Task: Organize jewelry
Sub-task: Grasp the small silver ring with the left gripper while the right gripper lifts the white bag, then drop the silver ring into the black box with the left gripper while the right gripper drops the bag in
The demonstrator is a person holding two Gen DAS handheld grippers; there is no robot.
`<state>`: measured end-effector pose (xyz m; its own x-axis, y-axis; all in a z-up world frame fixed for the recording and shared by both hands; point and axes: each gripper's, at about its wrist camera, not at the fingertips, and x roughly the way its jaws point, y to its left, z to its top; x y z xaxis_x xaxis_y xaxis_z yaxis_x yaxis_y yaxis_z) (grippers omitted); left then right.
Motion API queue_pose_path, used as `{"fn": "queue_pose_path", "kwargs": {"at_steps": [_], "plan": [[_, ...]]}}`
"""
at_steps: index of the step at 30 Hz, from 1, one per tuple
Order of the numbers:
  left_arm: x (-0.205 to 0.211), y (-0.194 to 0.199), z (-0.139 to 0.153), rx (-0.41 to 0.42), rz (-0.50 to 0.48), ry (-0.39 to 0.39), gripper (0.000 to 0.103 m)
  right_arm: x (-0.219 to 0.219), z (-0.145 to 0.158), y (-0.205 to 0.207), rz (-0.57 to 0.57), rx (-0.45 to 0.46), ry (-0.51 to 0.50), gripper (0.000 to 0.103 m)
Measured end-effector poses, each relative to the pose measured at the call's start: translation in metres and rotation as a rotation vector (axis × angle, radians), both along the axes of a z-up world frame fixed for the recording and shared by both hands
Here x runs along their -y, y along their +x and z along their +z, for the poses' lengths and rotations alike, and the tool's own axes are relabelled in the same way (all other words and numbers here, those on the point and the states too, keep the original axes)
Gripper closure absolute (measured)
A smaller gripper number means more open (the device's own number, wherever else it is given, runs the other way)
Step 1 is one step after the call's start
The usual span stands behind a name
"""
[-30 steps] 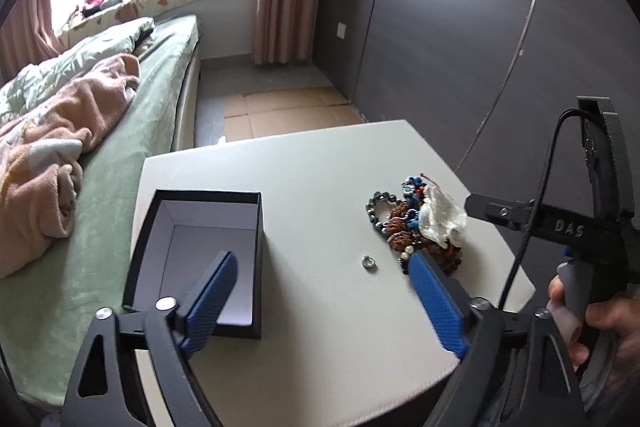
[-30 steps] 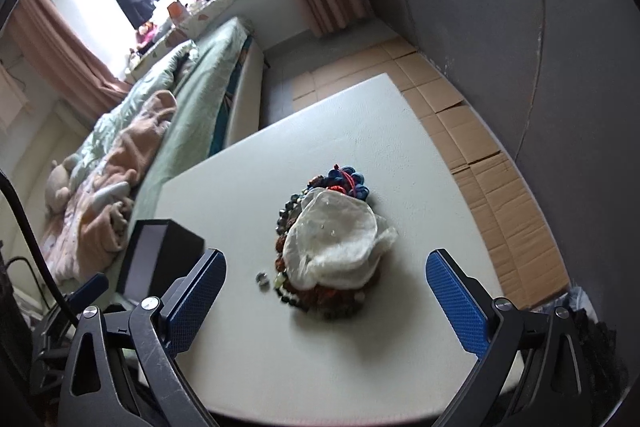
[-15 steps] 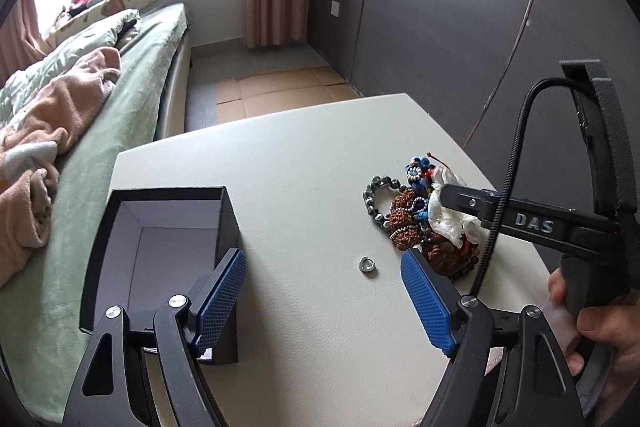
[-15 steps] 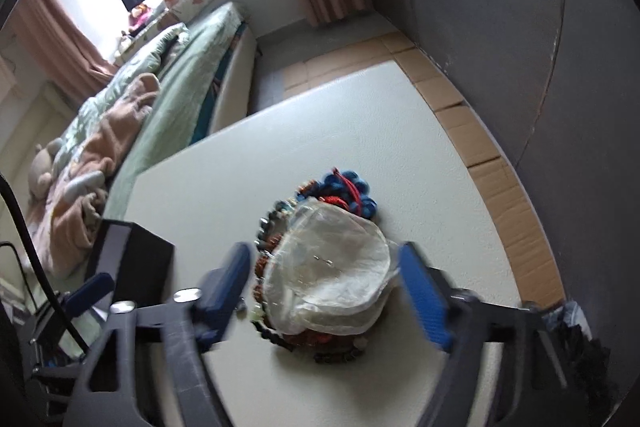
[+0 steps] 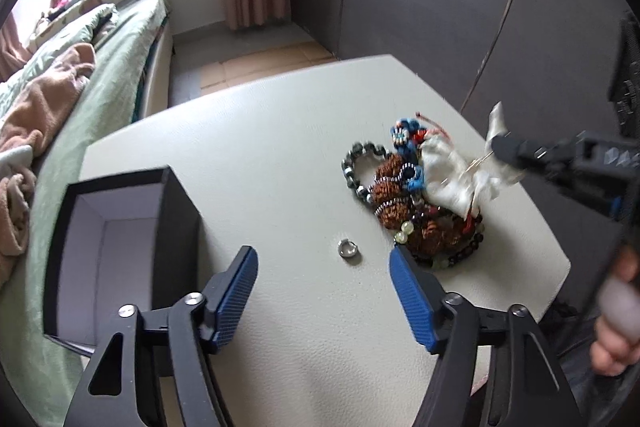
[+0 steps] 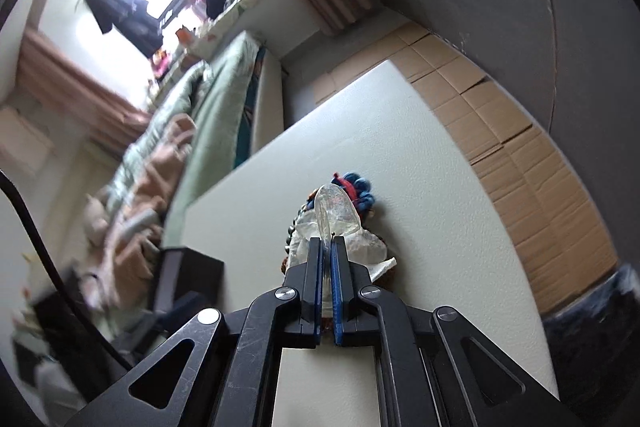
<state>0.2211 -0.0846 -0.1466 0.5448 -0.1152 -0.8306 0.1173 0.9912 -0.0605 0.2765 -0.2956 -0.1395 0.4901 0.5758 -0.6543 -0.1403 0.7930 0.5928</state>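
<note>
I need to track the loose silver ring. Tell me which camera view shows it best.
The left wrist view. The small silver ring lies in plain sight on the white table, between the open black box and the bead pile. In the right wrist view I cannot find it; that gripper's closed fingers block the area.

Off-white table [image 5: 280,131] with open black box [image 5: 120,251], small ring [image 5: 347,249], heap of beaded bracelets [image 5: 404,195], seemingly tangled.

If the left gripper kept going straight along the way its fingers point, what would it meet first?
Most likely the small silver ring lying alone on the white table: it sits just ahead of the left gripper, between its open fingers. The bead pile lies off to the right. Depth is hard to judge in this view.
</note>
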Motion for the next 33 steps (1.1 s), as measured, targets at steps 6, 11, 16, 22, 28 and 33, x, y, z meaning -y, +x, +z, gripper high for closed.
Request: {"fn": "queue_pose_path", "kwargs": {"at_steps": [6,11,16,22,28,33], "plan": [[0.01,0.008,-0.015,-0.024,-0.028,-0.008,0.048,0.016,0.01,-0.006,-0.052,0.052,0.069,0.097],[0.014,0.012,-0.024,-0.041,-0.038,0.008,0.062,0.017,0.017,-0.006,-0.067,0.073,0.109,0.097],[0.017,0.015,-0.028,-0.022,-0.04,0.039,0.067,0.018,0.014,-0.003,-0.066,0.063,0.113,0.097],[0.019,0.017,-0.027,-0.034,-0.054,0.029,0.09,0.02,0.016,-0.005,-0.062,0.064,0.114,0.097],[0.015,0.009,-0.011,-0.009,-0.041,0.014,0.09,0.017,0.022,-0.008,-0.05,0.091,0.139,0.097],[0.002,-0.001,0.018,0.046,-0.029,0.006,0.09,0.01,0.03,-0.014,-0.015,0.14,0.196,0.097]]}}
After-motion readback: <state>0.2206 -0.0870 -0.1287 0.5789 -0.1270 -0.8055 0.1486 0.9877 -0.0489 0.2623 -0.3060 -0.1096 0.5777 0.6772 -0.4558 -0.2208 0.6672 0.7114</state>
